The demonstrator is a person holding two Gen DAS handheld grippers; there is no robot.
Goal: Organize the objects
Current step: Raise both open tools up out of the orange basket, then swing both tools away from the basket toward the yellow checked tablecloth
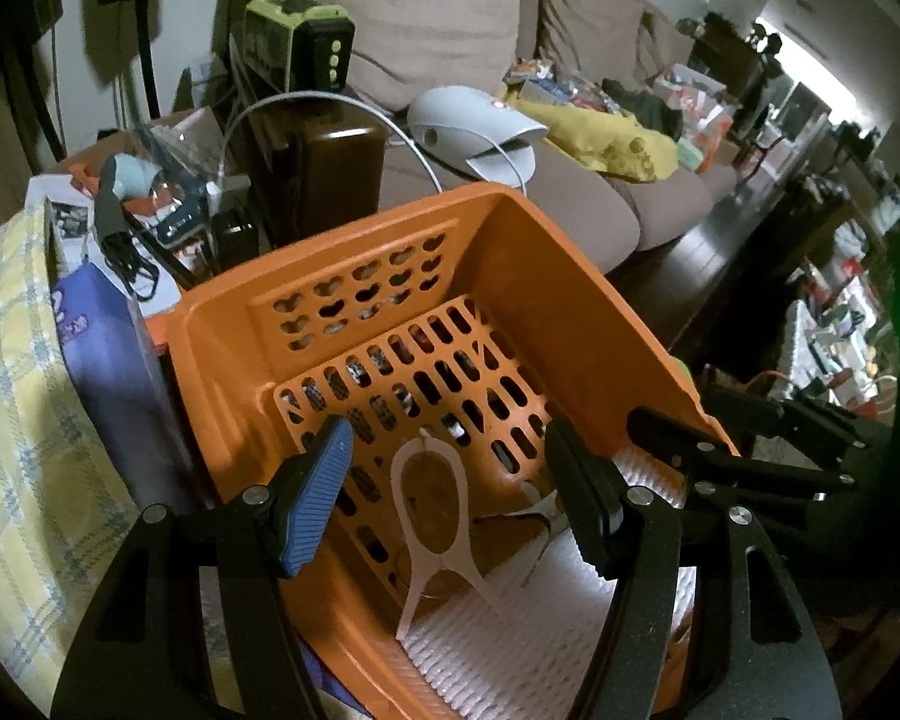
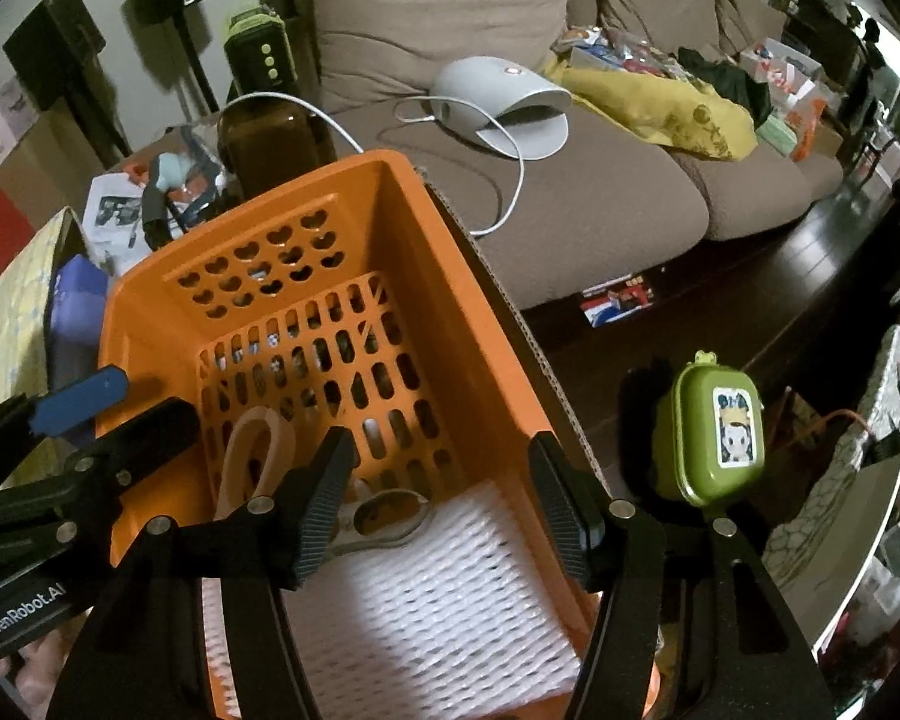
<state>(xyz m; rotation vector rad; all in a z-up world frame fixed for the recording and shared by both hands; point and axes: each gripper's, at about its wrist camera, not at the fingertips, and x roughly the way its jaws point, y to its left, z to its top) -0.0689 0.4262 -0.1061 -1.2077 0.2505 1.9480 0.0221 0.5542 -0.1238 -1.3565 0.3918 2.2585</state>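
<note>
Hovering over the orange basket (image 1: 510,252), your left hand-held gripper (image 1: 450,492) and right hand-held gripper (image 2: 444,498) both gape wide, holding nothing. Inside lie white foam netting (image 2: 426,600), a white opener (image 1: 429,516) lying lengthwise toward the far wall, and metal scissors (image 2: 384,519), partly hidden.

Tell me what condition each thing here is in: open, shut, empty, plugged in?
Orange basket: upright, partly filled.
White foam mesh: lying flat in the basket.
White plastic loop tool: lying in the basket.
Green case: lid shut, outside the basket.
White device on the sofa: cable attached.
Left gripper: open, empty.
Right gripper: open, empty.
</note>
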